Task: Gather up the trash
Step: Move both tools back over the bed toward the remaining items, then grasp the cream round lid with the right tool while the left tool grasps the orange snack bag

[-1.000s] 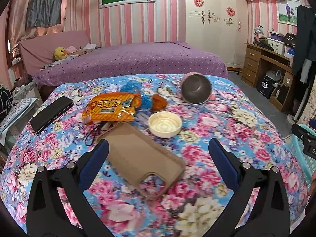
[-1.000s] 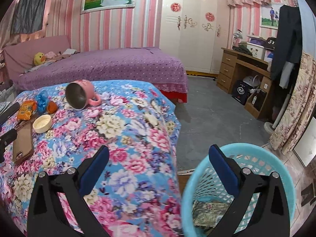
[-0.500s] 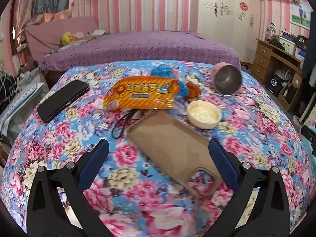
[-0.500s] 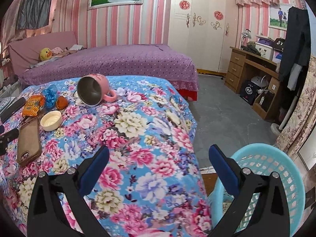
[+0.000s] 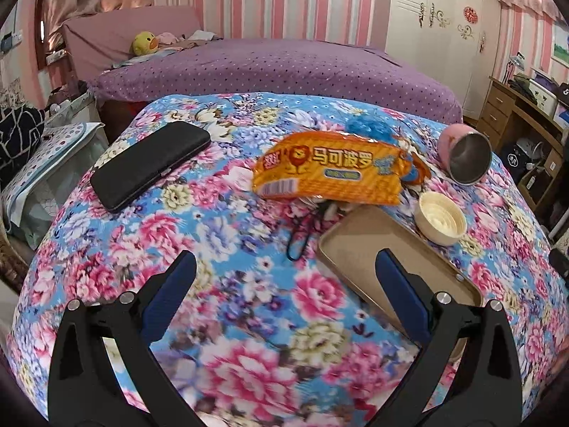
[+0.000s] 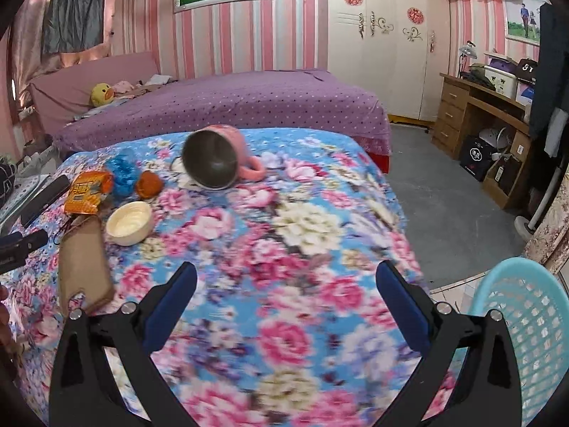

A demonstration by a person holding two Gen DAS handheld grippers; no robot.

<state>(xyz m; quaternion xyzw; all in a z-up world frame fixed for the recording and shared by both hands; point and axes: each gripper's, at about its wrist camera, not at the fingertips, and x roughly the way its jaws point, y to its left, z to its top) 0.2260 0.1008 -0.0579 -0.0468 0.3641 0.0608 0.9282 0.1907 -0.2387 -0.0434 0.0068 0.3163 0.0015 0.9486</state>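
An orange snack wrapper (image 5: 330, 174) lies flat on the floral cloth, with a blue crumpled wrapper (image 5: 370, 128) and a small orange one (image 5: 419, 172) behind it. My left gripper (image 5: 284, 281) is open above the cloth, in front of the wrapper, with nothing between its fingers. In the right wrist view the same orange wrapper (image 6: 87, 192), blue wrapper (image 6: 122, 172) and small orange piece (image 6: 149, 185) sit far left. My right gripper (image 6: 284, 284) hangs open over the cloth's right half. A turquoise basket (image 6: 526, 327) stands on the floor at lower right.
A tan phone case (image 5: 394, 263), a cream lid (image 5: 441, 217), a tipped pink mug (image 5: 466, 154), a black wallet (image 5: 149, 163) and a black cord (image 5: 302, 231) lie on the cloth. A purple bed (image 6: 227, 106) stands behind, a wooden desk (image 6: 476, 106) to the right.
The left gripper swung left, so the wrapper and phone case shifted right in its view. The right gripper turned left, away from the basket, toward the cloth. Both stayed open.
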